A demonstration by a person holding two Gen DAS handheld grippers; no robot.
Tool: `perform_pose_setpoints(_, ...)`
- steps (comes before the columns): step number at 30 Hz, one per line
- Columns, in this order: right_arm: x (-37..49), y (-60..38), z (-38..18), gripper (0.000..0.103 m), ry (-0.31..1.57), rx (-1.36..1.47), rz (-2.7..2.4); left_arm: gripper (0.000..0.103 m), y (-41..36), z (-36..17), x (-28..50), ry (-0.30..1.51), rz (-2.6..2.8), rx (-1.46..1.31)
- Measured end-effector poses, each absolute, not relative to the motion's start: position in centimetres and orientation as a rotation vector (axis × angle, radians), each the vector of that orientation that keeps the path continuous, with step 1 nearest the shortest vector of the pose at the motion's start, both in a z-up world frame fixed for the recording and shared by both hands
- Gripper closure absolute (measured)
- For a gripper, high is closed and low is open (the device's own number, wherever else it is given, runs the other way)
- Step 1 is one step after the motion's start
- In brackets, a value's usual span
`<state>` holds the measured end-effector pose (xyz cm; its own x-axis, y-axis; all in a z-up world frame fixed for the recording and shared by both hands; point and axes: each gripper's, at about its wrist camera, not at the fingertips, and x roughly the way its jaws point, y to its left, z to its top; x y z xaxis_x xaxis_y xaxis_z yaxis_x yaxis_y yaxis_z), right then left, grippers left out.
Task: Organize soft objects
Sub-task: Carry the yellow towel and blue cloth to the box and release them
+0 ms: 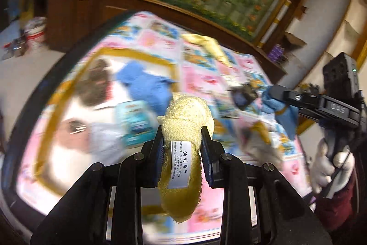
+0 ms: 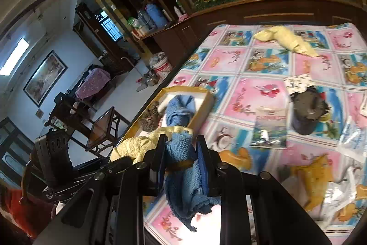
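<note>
A: Two cloths are held now. The left hand-held gripper point(image 1: 182, 137) pinches a yellow cloth point(image 1: 183, 130) with a white label, and the right hand-held gripper point(image 2: 181, 153) pinches a blue cloth point(image 2: 183, 167). Both hang above the table point(image 2: 263, 93), near the shallow box point(image 2: 206, 95) at its left edge.

B: What is in the box?

A: One blue cloth point(image 2: 181, 107) and something dark and fluffy point(image 2: 150, 116), I think another soft thing, but the left view is blurred. A second yellow cloth point(image 2: 289, 39) lies far away, near the back edge.

B: What can go wrong?

A: The blue cloth hangs long under the jaws. I judge it could drag over the box wall and fall outside. Also the two hand-held grippers are close together, so the cloths may catch each other.

B: Is there room?

A: The box sits just at the table edge, so room on that side is small. To the right, packets point(image 2: 269, 128) and a dark pouch point(image 2: 307, 111) lie around, with open tablecloth between.
</note>
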<state>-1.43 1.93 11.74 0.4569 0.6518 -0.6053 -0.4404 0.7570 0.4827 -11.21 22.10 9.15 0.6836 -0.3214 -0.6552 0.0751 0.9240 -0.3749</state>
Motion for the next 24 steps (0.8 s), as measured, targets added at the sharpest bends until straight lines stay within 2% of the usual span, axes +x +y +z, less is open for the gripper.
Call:
perform_pose_setpoints(5,-0.8,9.1,9.0,0.079,0.948,0.262,0.77,0.074,26.9,6.0,-11.5,0.837,-0.028,-0.385)
perform_pose_setpoints(9,-1.2,13.3,7.3,0.079,1.002,0.241,0.807,0.07,28.9,4.4,-11.1,0.853,0.031,-0.438)
perform_pose_setpoints(13,-1.3,16.0,5.5,0.073,1.037,0.207,0.778,0.069,29.4,4.8,-11.8,0.803,0.014,-0.471)
perform_pose_setpoints(16,-1.2,16.8,4.3,0.071,1.07,0.191,0.753,0.061,29.5,5.2,-12.0,0.781,0.013,-0.476)
perform_pose_setpoints(24,-2.4,14.8,5.4,0.07,0.991,0.203,0.728,0.061,27.1,6.4,-12.7,0.752,0.13,-0.296)
